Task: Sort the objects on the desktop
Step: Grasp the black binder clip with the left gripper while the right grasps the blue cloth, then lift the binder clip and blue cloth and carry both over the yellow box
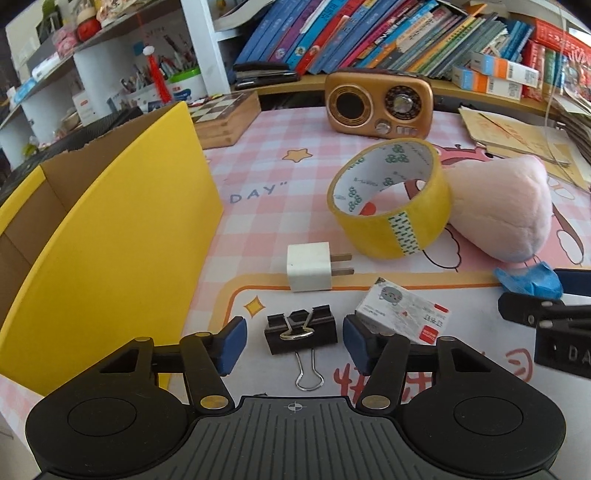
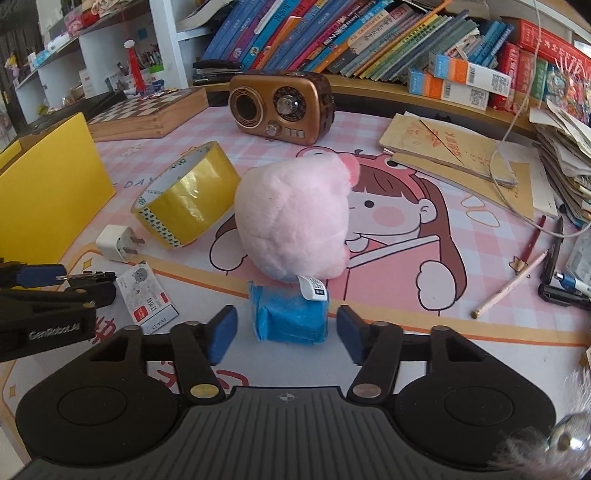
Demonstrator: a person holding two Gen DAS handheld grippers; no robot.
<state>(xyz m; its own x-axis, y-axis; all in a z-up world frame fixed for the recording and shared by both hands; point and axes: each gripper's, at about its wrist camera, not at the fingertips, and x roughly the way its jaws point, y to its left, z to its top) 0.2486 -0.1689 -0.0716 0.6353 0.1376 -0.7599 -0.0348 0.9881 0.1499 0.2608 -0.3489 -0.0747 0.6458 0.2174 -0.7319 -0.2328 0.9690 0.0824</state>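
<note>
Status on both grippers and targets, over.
Left gripper open, straddling binder clip. Right gripper open around blue packet. Staple box against left gripper's right side.

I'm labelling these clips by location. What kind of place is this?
Most likely a home study desk, perhaps a child's: a shelf of leaning books, a cartoon desk mat, and pencils and pens lying loose at its edge.
</note>
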